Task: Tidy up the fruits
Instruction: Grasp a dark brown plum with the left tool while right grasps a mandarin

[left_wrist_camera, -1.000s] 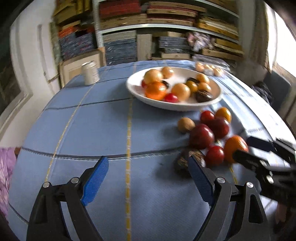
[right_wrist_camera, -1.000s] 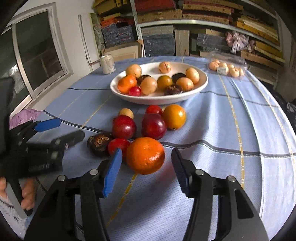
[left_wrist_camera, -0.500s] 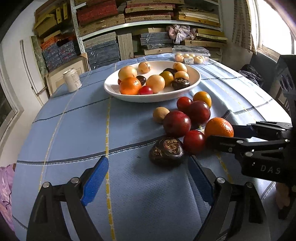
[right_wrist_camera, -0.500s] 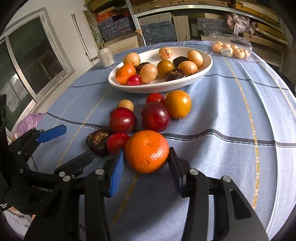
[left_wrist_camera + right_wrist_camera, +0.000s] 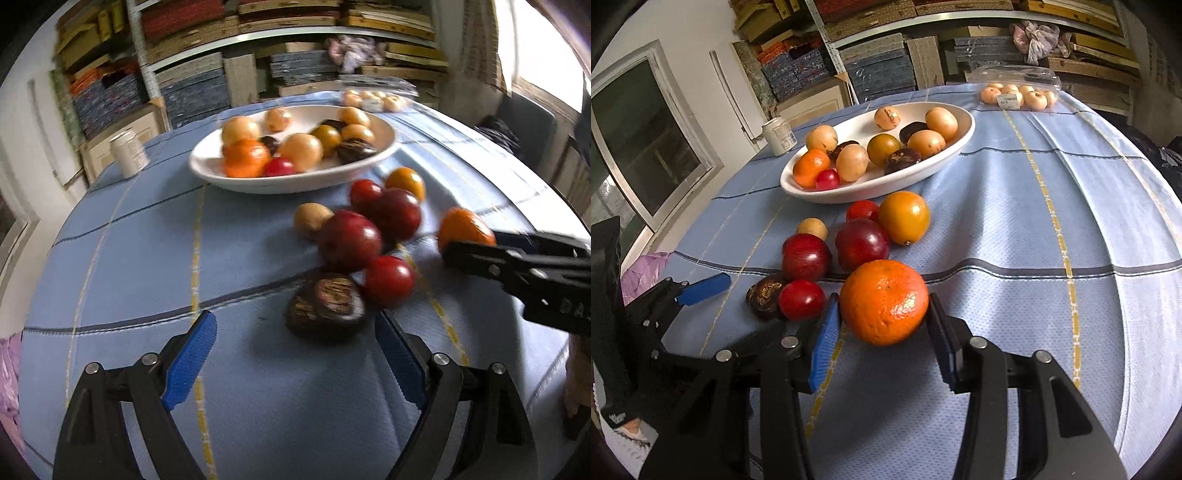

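Change: right gripper (image 5: 882,332) jaws, wide a second ago, now closed onto the orange (image 5: 884,302).
Right gripper: orange pinched between blue pads, just above the tablecloth (image 5: 1015,206).
Left gripper (image 5: 295,363): held wide, nothing gripped; dark fruit (image 5: 327,304) just ahead.
Bowl (image 5: 942,162): partly filled; loose fruit beside it.

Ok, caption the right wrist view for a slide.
Right gripper clamps a mandarin before the white fruit bowl.
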